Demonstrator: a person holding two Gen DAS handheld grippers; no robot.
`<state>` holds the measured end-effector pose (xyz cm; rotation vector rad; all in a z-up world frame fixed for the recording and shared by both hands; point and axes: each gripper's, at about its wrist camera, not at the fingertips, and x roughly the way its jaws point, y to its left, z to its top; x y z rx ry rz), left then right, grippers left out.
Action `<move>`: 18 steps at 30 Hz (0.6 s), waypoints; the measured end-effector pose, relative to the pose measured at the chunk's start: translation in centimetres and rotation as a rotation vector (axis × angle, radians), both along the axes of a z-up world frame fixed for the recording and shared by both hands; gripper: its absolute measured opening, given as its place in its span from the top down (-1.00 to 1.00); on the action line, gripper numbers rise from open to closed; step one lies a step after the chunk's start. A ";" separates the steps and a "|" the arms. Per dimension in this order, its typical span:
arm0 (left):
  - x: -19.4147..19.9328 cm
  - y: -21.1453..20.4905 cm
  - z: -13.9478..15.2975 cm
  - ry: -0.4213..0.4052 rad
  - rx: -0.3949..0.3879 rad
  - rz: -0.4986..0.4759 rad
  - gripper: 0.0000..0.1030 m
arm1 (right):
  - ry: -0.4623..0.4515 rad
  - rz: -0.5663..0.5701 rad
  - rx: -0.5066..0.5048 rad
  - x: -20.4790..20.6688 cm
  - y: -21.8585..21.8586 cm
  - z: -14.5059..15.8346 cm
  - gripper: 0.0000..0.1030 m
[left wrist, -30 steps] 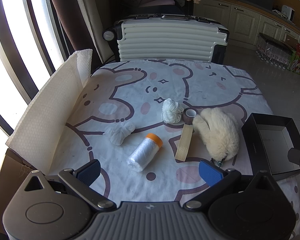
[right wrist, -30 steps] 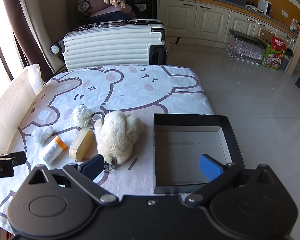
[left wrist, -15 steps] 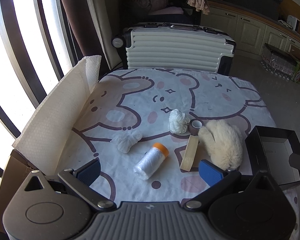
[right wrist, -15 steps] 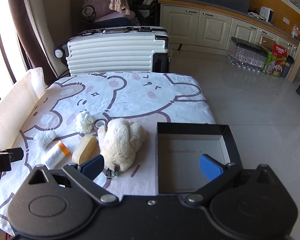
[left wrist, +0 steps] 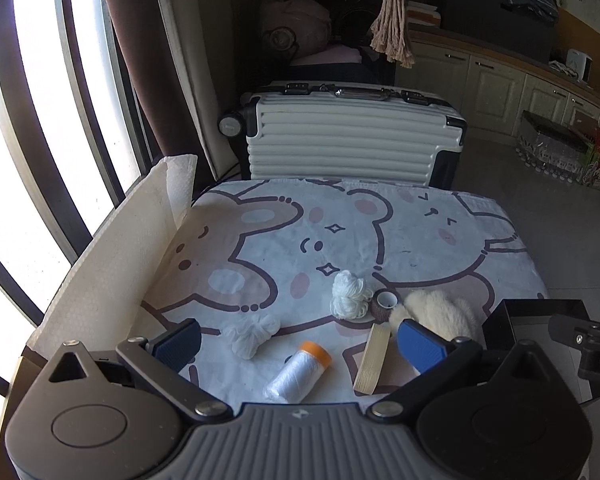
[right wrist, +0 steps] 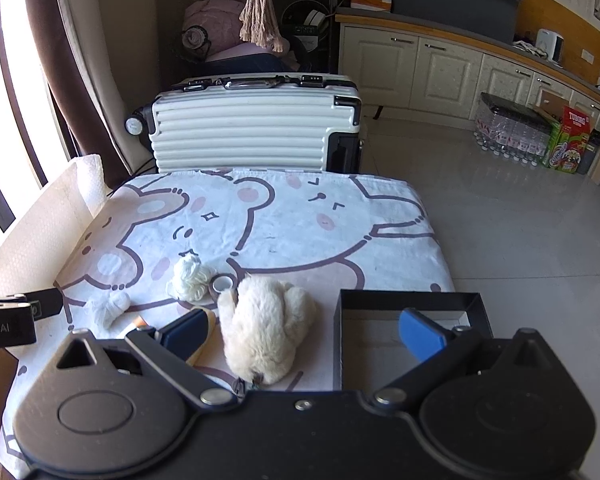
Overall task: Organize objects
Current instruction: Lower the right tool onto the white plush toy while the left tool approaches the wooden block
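Nothing is picked yet: both the left hand-held gripper and the right hand-held gripper hover wide and empty. The plush toy lies on the bench beside the empty black box; next likely calls for grasping it.

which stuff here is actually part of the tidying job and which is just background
Job items: black box, fluffy white toy, wooden block, white yarn bundle, small tape roll, orange-capped roll, white cloth knot.

Background: white suitcase, bear-print cloth, bottle pack, cabinets.
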<state>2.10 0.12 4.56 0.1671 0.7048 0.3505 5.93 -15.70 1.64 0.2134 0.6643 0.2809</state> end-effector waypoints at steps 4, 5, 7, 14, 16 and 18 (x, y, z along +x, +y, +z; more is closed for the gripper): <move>1.0 -0.2 0.9 -0.023 0.005 -0.006 -1.00 | -0.012 0.003 -0.001 1.2 0.4 0.9 -1.00; 1.3 -0.2 1.0 -0.028 0.009 -0.006 -1.00 | -0.015 0.002 -0.001 1.5 0.5 1.1 -1.00; 2.0 -0.2 1.3 -0.035 0.012 -0.007 -1.00 | -0.017 -0.005 0.015 2.2 0.5 1.4 -1.00; 4.1 0.2 1.7 -0.064 0.014 -0.005 -1.00 | -0.028 -0.022 0.060 4.6 1.0 2.3 -1.00; 4.6 0.4 1.5 -0.063 0.008 -0.007 -1.00 | -0.023 -0.029 0.073 5.0 1.2 2.1 -1.00; 5.0 0.6 1.1 -0.063 0.012 -0.009 -1.00 | -0.024 -0.033 0.075 5.3 1.5 1.6 -1.00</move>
